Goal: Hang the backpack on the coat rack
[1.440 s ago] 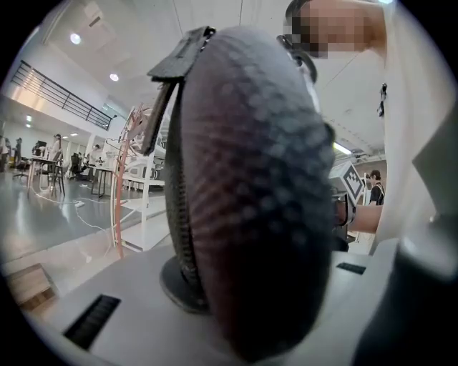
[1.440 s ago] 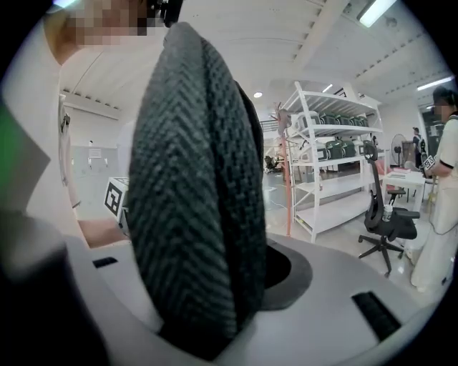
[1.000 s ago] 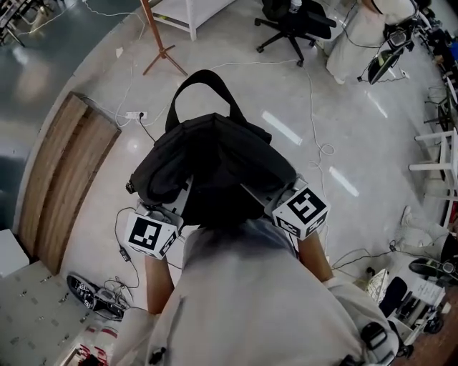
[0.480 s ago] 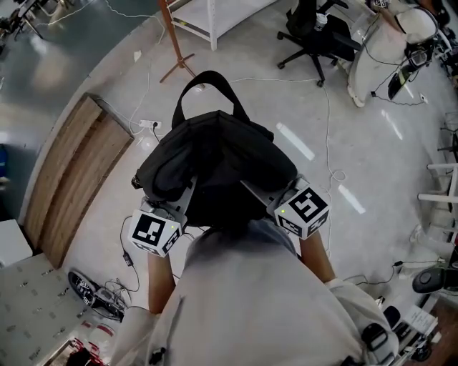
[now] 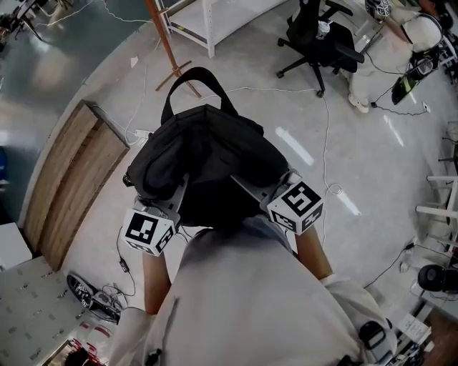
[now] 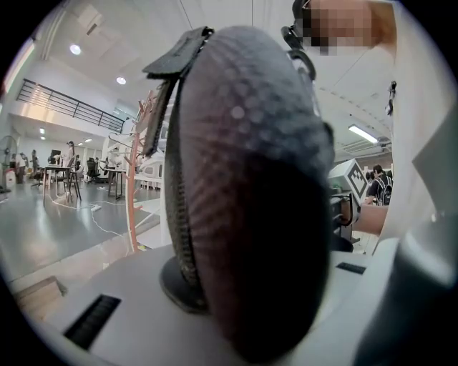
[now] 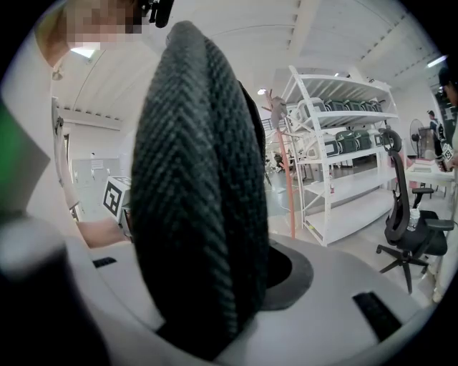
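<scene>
Head view, left to right. At the left a wooden panel (image 5: 68,179) lies flat on the pale floor (image 5: 286,100). Just right of it is the left gripper (image 5: 172,204), its marker cube nearest the person. Its jaws are clenched on a padded, mesh-faced part of the backpack (image 5: 204,143), which in the left gripper view fills the gap between the two white jaw plates. The black backpack sits at the centre, carried clear of the floor in front of the person's chest and borne between the two grippers. Its carry handle (image 5: 197,89) arches up on the far side. Beyond the handle, far and slightly left, stands the coat rack (image 5: 166,43), a reddish-brown pole on splayed feet, apart from the backpack. The same pole shows upright behind the backpack in both gripper views. To the right of the backpack is the right gripper (image 5: 261,194), whose jaws are clamped on a thick fold of the bag's woven black fabric, as the right gripper view shows. Far right of the rack stand a white shelving unit (image 5: 207,21) and a black office chair (image 5: 315,43), with thin cables (image 5: 323,121) trailing across the floor.
</scene>
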